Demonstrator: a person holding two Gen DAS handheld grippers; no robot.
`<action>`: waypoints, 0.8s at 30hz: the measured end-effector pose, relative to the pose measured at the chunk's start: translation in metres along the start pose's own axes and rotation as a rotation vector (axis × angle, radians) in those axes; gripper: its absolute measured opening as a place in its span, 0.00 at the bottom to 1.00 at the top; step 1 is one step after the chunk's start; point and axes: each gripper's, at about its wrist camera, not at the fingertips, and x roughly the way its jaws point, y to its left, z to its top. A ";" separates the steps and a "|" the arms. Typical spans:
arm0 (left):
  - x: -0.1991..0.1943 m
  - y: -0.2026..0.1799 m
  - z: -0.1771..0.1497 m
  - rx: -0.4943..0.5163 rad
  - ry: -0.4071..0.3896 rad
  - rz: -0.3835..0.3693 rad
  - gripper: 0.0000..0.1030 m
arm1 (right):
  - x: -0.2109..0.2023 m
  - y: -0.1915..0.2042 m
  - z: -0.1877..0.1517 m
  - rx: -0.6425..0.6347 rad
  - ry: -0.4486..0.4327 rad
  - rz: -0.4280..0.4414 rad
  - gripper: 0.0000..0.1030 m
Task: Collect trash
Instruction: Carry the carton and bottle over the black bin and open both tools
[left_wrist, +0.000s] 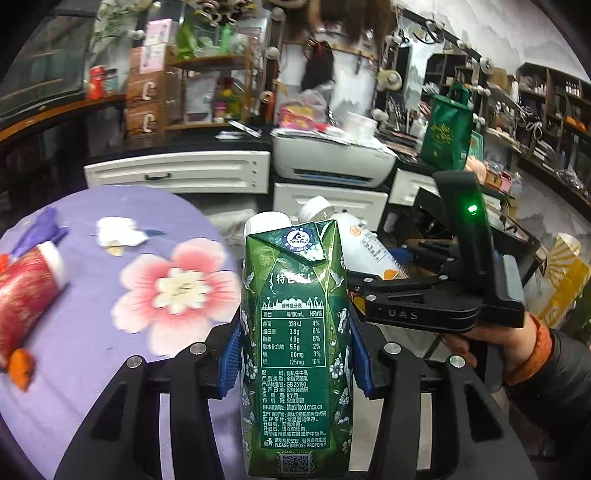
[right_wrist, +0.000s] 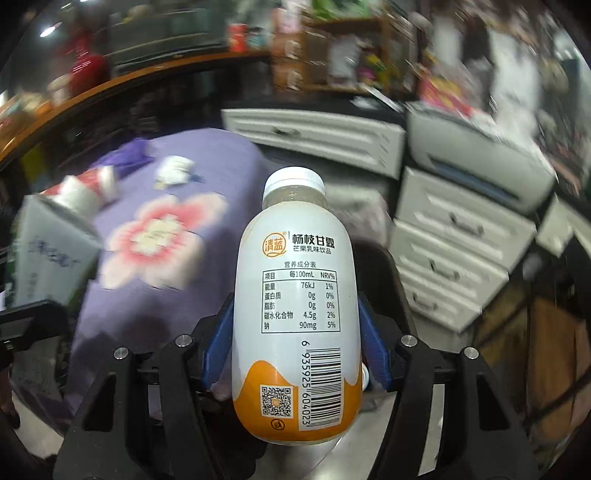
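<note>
The left tool is clamped on a green carton, the right tool on a bottle. Both held mid-body, probably light; the carton may crush, the bottle may slip.

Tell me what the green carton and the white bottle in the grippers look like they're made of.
Green carton: looks like glossy foil-laminated paperboard, with sharp creases, metallic sheen and a Tetra Pak mark. White bottle: probably plastic under a smooth printed sleeve, with a ribbed white cap and a translucent neck.

Right gripper jaws clamp white-orange bottle — upright.
</note>
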 end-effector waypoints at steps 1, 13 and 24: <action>0.005 -0.004 0.000 0.000 0.006 -0.010 0.47 | 0.006 -0.007 -0.003 0.017 0.011 -0.010 0.60; 0.057 -0.022 -0.008 -0.002 0.104 -0.026 0.47 | 0.142 -0.053 -0.031 0.177 0.212 -0.029 0.60; 0.078 -0.020 -0.011 -0.001 0.151 -0.016 0.47 | 0.189 -0.068 -0.042 0.212 0.281 -0.065 0.67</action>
